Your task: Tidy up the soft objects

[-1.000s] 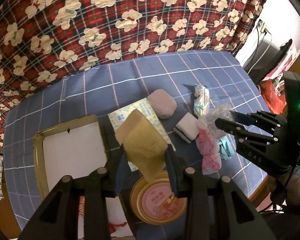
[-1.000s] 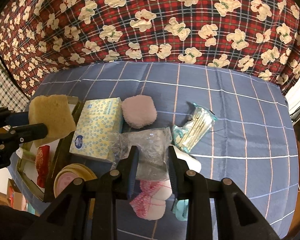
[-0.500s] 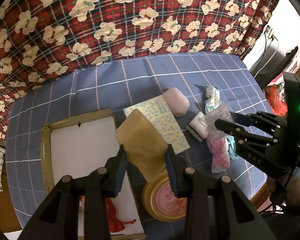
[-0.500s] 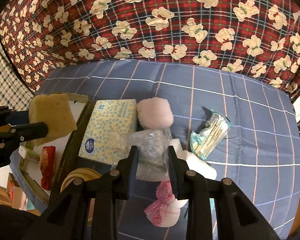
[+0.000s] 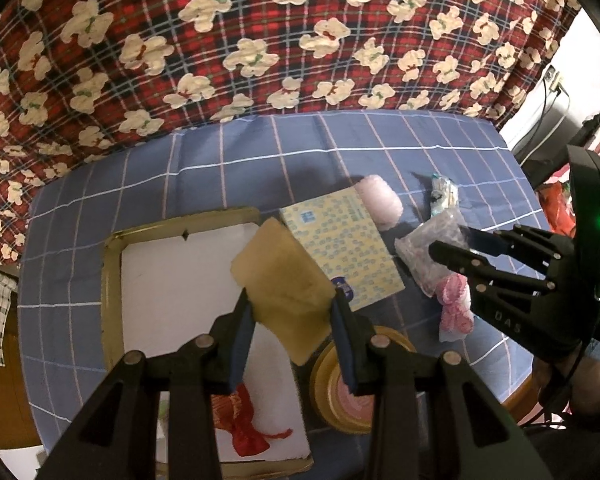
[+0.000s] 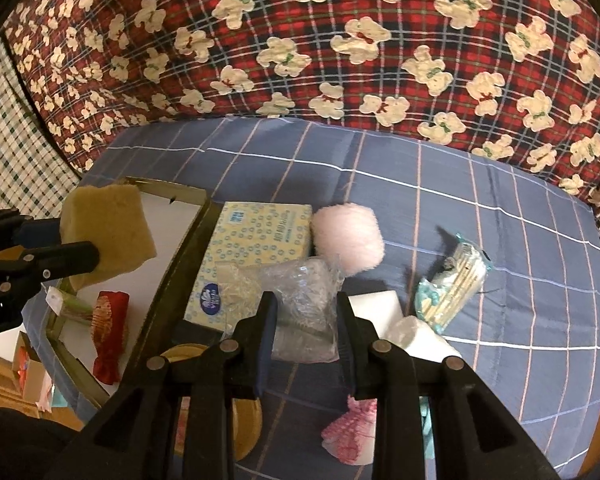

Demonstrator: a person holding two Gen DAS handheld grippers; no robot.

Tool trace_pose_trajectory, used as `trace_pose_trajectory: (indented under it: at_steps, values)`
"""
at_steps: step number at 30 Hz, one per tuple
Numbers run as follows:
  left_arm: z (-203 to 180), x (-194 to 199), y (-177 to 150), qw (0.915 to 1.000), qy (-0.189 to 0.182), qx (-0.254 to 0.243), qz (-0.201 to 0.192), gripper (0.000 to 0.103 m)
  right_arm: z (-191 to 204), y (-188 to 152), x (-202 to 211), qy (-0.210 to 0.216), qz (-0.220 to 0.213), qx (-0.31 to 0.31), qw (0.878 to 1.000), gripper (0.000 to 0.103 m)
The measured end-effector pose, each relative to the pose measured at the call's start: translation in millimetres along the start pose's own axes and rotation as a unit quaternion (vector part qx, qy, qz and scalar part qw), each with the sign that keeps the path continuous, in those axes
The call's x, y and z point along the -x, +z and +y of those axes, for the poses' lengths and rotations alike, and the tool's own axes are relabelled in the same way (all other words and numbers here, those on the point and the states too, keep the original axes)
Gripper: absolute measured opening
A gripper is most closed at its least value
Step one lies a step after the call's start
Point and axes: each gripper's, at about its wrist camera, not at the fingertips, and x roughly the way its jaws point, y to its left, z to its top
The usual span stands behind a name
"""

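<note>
The left claw [image 5: 291,312] grips a tan sponge [image 5: 281,276] above the gold-rimmed tray [image 5: 111,280]. The right claw [image 6: 306,318] clamps a clear plastic bag [image 6: 300,300] just beside the tray, over the tissue pack [image 6: 251,240].

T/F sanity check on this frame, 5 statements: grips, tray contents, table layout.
1. The left hand-held gripper is shut on the tan sponge. True.
2. The right hand-held gripper is empty. False: it holds a clear plastic bag.
3. A red wrapped item lies in the gold-rimmed tray. True.
4. The pink puff lies in the tray. False: it lies on the blue cloth beside the tissue pack.
5. The cotton swab pack is held. False: it lies on the cloth.
</note>
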Motion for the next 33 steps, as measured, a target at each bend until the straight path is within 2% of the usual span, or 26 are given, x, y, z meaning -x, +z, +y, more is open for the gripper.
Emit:
trace_pose_trajectory:
  at_steps: [33]
  values:
    - [64.5, 7.4, -26.3, 0.9977, 0.022, 0.063, 0.008, 0.035, 66.8, 20.4, -27.5, 0.036, 0.014, 0.056, 0.998, 0.031]
